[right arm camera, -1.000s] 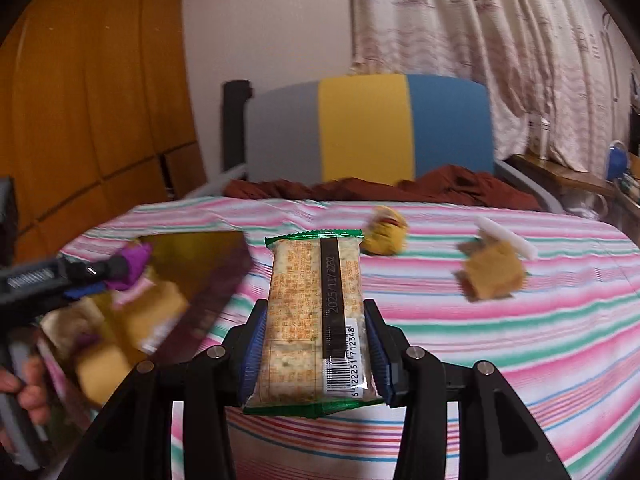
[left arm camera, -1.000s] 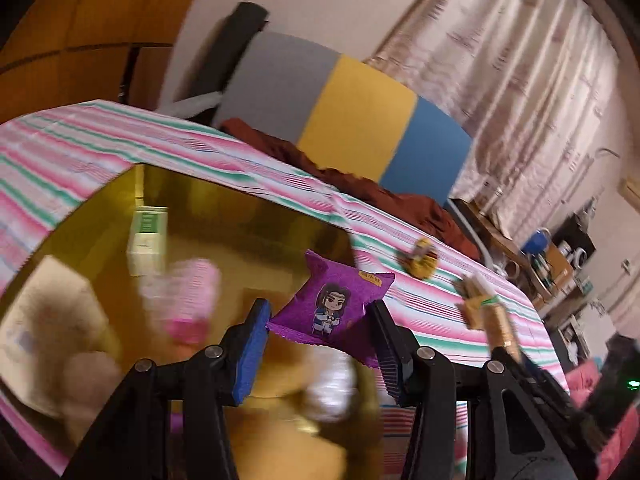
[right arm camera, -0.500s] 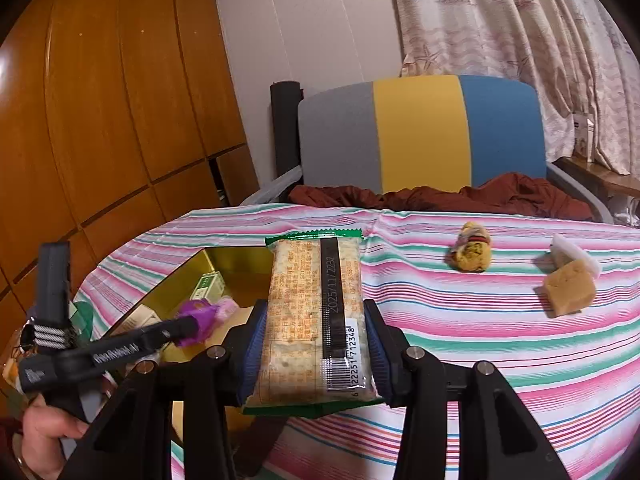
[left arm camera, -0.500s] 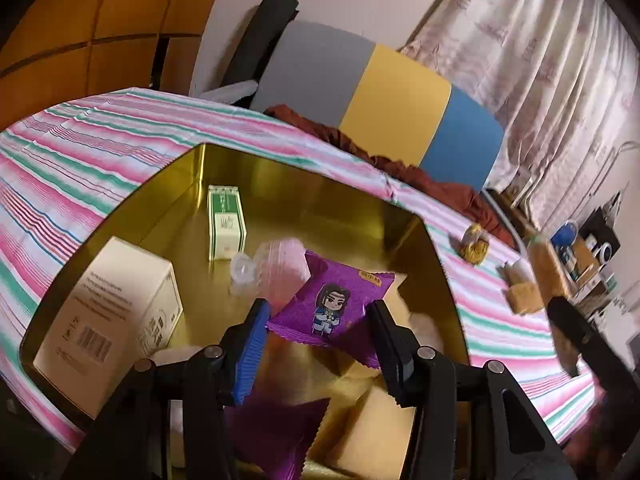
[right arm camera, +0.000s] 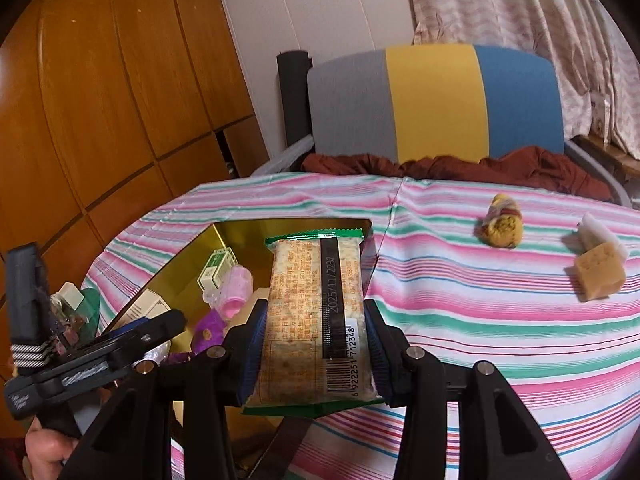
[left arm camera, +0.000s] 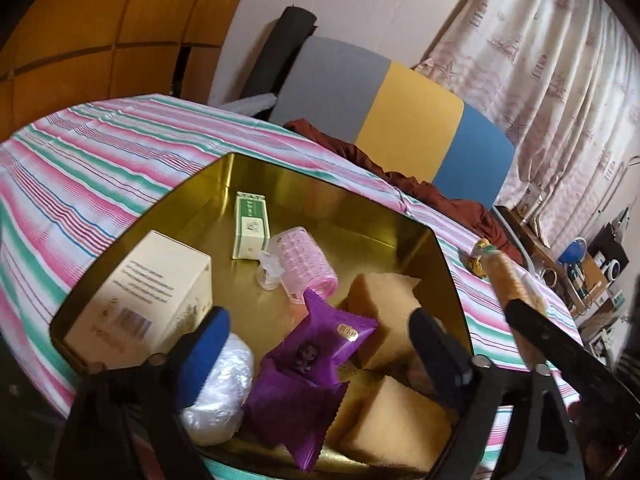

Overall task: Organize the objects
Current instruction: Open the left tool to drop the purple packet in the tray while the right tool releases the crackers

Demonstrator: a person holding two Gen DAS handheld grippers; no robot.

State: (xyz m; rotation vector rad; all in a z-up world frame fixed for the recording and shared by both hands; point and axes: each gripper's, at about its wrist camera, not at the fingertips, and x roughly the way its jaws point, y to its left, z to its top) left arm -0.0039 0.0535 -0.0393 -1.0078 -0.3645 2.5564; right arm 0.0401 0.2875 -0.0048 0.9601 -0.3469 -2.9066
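Striped pink, green and white cloth point(right arm camera: 500, 320) covers the table, with a grey, yellow and blue chair back point(right arm camera: 432, 100) behind it. At the left gripper point(left arm camera: 316, 346) the jaws have just been opening and now stand wide; the purple snack packet point(left arm camera: 320, 344) lies between them but free of both pads, propped on a second purple packet point(left arm camera: 296, 412) inside the gold tray point(left arm camera: 424, 236). Around it in the tray sit two tan sponge blocks point(left arm camera: 384, 292), a clear plastic bundle point(left arm camera: 218, 392), a pink hair roller point(left arm camera: 300, 264), a green and white carton point(left arm camera: 250, 230) and a cream box point(left arm camera: 148, 292). The right gripper point(right arm camera: 316, 344) clamps a cracker pack point(right arm camera: 316, 312) by its long sides, hovering over the tray's near right edge. Farther out on the cloth, well apart from the tray, lie a yellow knitted toy point(right arm camera: 502, 226) and a tan block point(right arm camera: 600, 276) with a white piece touching it. My reading: the purple packet's drop-off is done and the crackers are next. That calls for the left gripper to back clear, then the right to carry the pack over a bare patch of tray and release it.
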